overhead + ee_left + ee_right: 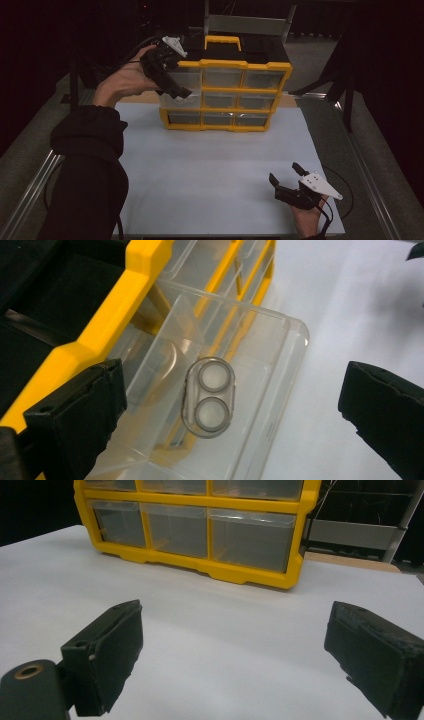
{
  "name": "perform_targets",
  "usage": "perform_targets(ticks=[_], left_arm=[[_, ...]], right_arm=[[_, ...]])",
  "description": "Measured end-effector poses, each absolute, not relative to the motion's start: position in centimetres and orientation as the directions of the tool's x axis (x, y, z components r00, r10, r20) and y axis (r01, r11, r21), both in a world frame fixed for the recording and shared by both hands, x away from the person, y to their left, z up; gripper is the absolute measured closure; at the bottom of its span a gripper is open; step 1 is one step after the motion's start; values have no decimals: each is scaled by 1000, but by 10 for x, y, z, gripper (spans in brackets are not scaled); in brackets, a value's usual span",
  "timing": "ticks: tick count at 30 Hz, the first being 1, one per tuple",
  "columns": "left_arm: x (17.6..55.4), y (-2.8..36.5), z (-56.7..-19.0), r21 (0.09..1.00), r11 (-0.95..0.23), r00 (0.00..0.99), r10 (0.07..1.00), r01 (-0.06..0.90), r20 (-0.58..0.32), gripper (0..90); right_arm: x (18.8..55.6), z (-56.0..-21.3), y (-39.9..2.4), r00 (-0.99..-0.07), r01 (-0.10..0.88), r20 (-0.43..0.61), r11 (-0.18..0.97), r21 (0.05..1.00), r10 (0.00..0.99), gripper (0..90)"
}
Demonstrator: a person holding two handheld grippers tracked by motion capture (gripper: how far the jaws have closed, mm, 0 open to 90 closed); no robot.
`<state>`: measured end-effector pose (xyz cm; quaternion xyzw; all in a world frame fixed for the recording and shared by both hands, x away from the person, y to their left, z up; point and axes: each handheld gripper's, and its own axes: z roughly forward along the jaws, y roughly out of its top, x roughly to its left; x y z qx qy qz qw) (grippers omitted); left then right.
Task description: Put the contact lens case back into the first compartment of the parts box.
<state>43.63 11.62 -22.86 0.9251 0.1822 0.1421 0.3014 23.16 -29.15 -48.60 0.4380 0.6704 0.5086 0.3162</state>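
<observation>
Setting: yellow drawer cabinet (227, 95) at 12 o'clock on the white table (210, 175), three columns by three rows of clear drawers, black carry handle on top.

Task's thing (judged, none stated): clear drawer (235, 390) in the cabinet's left column, pulled partway out; seen from above in the left gripper view, inside looks empty apart from a clear divider.

Drawer pull: clear oval tab with two round rings (209, 397), sits on the drawer's front face, between the left jaws.

Left gripper (167, 75): raised at about 11 o'clock, at the cabinet's upper-left corner; jaws wide apart, holding nothing, straddling the drawer; one pad close to or against the yellow frame, contact hard to tell.

Key relation: drawer directly ahead of and below the left jaws; its sliding axis runs from 12 toward 6 o'clock, out of the cabinet face toward the person.

Right gripper (296, 192): low on the table at about 5 o'clock, jaws spread wide, empty, pointed at the cabinet's bottom row from well apart.

Nearer hand: left, by far.

Edges: yellow frame rail at the left jaw; drawer's front rim overhangs bare table.

Open room: broad bare table from 3 through 6 to 9 o'clock, plenty for drawing the drawer out.

Likely next call (judgement): close on the front rim or pull tab, then slide along the 12–6 line.
</observation>
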Motion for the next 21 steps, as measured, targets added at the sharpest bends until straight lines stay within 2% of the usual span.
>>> perform_targets(ticks=[7, 21], left_arm=[[430, 120, -229, 634, -736, 902, 409, 237, 137, 2], [414, 111, -231, 637, -748, 911, 374, 186, 173, 2]], right_arm=[[232, -486, -291, -415, 267, 23, 97, 959, 910, 86], [232, -486, -292, -413, 266, 24, 96, 959, 910, 86]])
